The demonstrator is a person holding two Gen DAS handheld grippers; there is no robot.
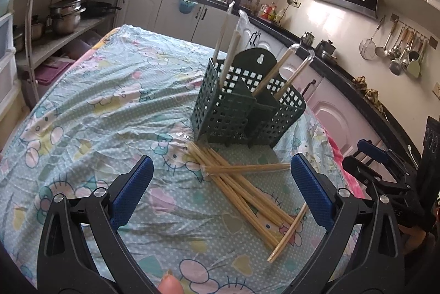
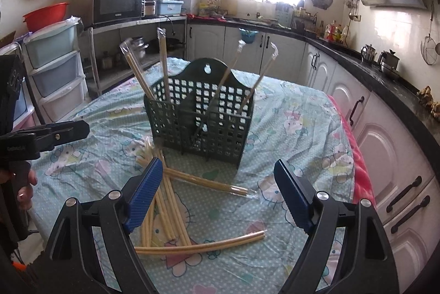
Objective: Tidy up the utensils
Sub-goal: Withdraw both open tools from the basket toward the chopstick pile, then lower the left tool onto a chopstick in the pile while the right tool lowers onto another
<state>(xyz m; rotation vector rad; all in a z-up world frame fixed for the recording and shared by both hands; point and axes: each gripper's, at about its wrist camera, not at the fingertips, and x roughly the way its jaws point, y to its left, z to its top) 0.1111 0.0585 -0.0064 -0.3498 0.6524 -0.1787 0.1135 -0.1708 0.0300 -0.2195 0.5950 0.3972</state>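
- Left wrist view: the left gripper [image 1: 220, 184] hangs above the table with its jaws spread wide and nothing between them. Below and ahead lies a loose pile of wrapped chopsticks [image 1: 242, 184] on the patterned tablecloth [image 1: 96, 101], just in front of the dark green utensil holder [image 1: 247, 107]. Four wrapped pairs already stand tilted in the holder, two to each side compartment. The right gripper [image 1: 365, 156] shows at the right edge.
- Step in hand, as I judge it: partway through, between picks. The next move calls for lowering onto one pair, closing on it alone, and tipping it upright into a compartment.
- Right wrist view: the right gripper [image 2: 217, 189] is also wide and empty, poised over the same pile of wrapped chopsticks [image 2: 170, 200], with the utensil holder [image 2: 200, 115] just beyond.
- Writing: the microwave [image 2: 118, 2] on the shelf carries a small logo, too blurred to read. The range hood's badge is likewise illegible.
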